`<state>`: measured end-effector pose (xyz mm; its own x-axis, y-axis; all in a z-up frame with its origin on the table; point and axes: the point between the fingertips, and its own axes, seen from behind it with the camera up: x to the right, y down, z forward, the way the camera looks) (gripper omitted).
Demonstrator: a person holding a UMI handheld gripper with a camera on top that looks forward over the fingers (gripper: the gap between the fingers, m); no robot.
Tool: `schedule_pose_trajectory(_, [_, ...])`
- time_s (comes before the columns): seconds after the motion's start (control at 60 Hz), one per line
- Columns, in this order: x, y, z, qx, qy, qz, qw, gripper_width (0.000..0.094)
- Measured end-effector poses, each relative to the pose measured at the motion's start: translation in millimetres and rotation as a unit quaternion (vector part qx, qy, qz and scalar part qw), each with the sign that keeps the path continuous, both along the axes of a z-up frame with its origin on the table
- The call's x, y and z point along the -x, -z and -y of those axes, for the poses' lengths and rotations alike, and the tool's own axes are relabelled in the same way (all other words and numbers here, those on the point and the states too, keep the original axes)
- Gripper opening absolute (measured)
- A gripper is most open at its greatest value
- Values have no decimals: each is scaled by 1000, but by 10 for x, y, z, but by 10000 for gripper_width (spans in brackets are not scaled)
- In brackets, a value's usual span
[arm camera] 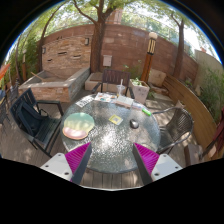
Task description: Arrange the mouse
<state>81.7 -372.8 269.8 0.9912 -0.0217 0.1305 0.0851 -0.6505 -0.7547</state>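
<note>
A round glass table point(105, 140) stands on a patio ahead of my fingers. On it lie a round pale green mat point(78, 124) at the left, a small flat light thing point(117, 119) near the middle and a small dark thing point(135, 124) to its right, which may be the mouse; it is too small to tell. My gripper point(112, 152) is open and empty, held above the table's near edge. Its magenta pads point(80, 156) stand wide apart with nothing between them.
White papers or boxes point(110, 99) lie at the table's far side. Metal chairs stand at the left point(38, 118) and right point(178, 125). A brick wall point(95, 50), a stone counter point(50, 85), trees and a wooden fence point(195, 100) lie beyond.
</note>
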Motion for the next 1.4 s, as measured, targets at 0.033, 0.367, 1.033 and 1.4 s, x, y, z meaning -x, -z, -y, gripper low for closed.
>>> schedule_pose_trajectory(0.033, [-4, 10, -4, 2, 1, -2, 1000, 845])
schedule_pose_trajectory(0.367, [-525, 777, -155, 50, 24, -12, 998, 847])
schedule_pose_trajectory(1.033, [-2118, 2689, -3229, 14, 7, -33, 999, 829])
schedule_pose_trajectory(1.4, [-2065, 2838, -3548, 7, -10, -31, 999, 415])
